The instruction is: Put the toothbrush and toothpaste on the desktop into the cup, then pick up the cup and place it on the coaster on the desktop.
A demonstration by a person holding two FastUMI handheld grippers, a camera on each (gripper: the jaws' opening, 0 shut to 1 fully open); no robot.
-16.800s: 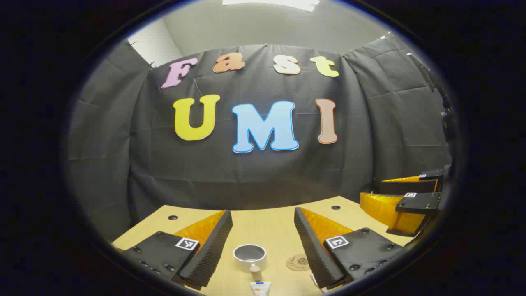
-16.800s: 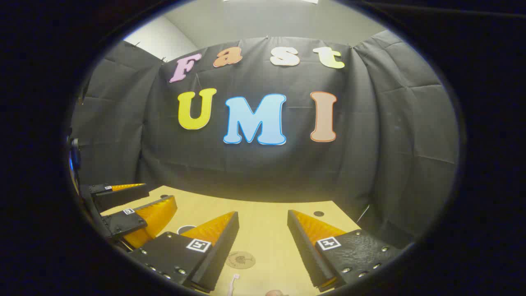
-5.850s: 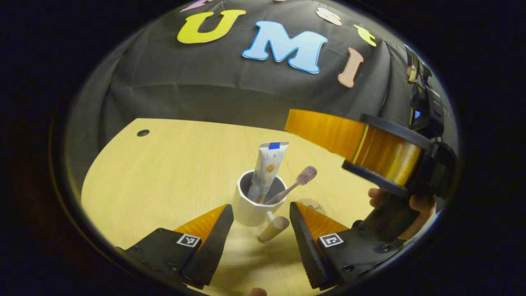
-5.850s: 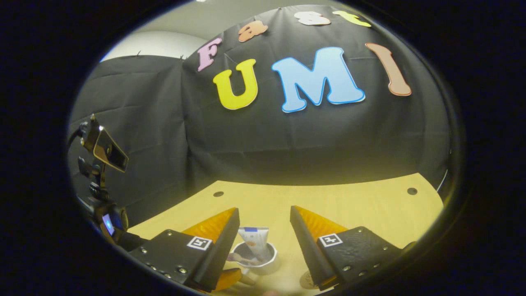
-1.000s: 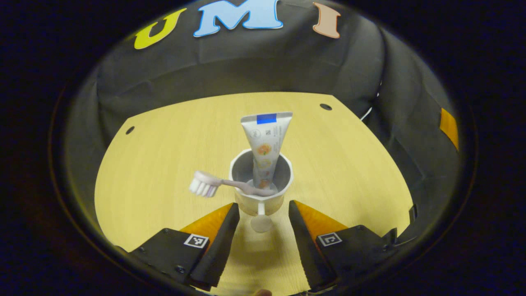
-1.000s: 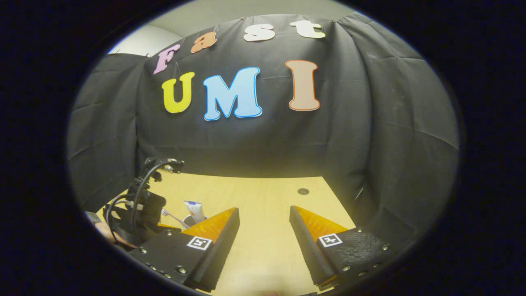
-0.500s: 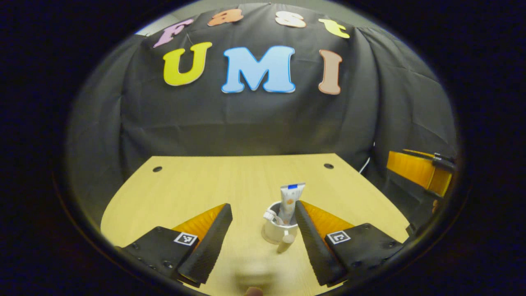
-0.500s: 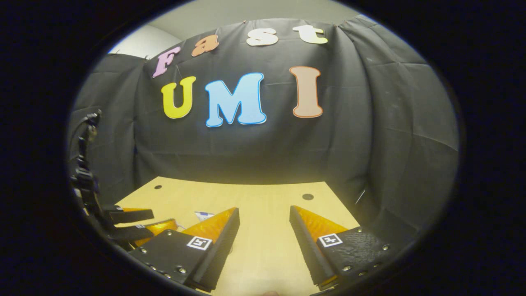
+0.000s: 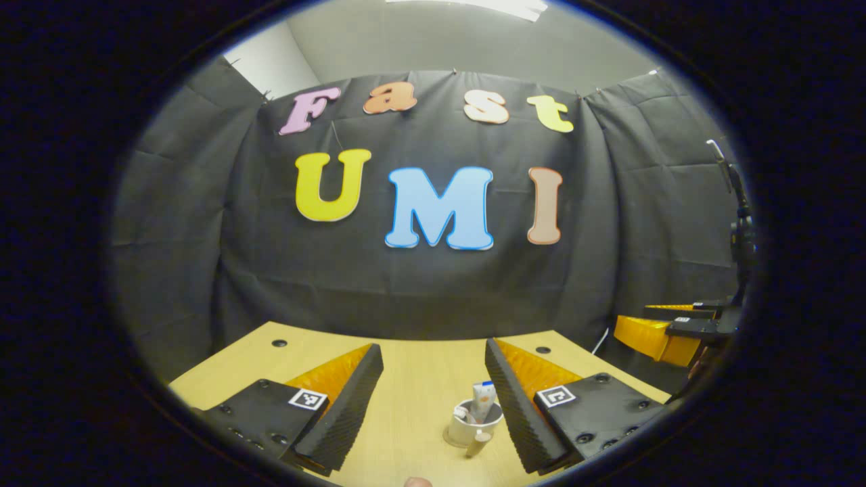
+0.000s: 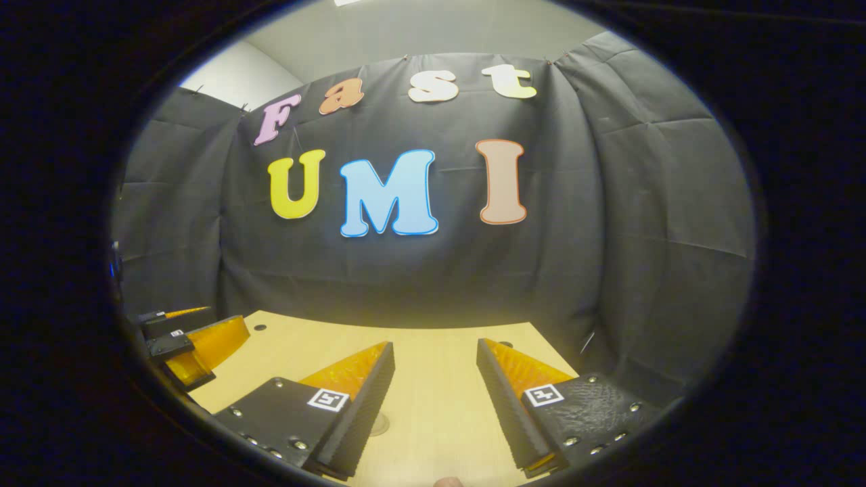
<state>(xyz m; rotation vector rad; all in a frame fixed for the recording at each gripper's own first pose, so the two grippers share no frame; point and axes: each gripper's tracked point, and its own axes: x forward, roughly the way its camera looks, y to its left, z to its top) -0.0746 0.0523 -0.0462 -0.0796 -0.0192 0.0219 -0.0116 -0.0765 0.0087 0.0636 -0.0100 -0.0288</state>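
A white cup (image 9: 465,430) stands upright on the wooden desktop (image 9: 413,372) in the left gripper view, its handle (image 9: 477,444) pointing toward me. The toothpaste tube (image 9: 483,398) and the toothbrush (image 9: 462,412) stick out of the cup. A thin round edge that looks like the coaster (image 9: 446,438) shows under the cup's base. My left gripper (image 9: 431,346) is open and empty, back from the cup, and the cup sits close to its right finger (image 9: 514,399). My right gripper (image 10: 435,345) is open and empty over bare desktop (image 10: 433,406).
At the far right of the left gripper view the right gripper (image 9: 653,325) hovers beyond the desk edge. The left gripper (image 10: 193,338) appears at the left of the right gripper view. Small holes (image 9: 279,343) mark the desk's back corners, with the black cloth wall close behind.
My left gripper has drawn back and tilted up from the cup, which now looks small and far. It has been open and off the cup throughout. My right gripper tilted up slightly.
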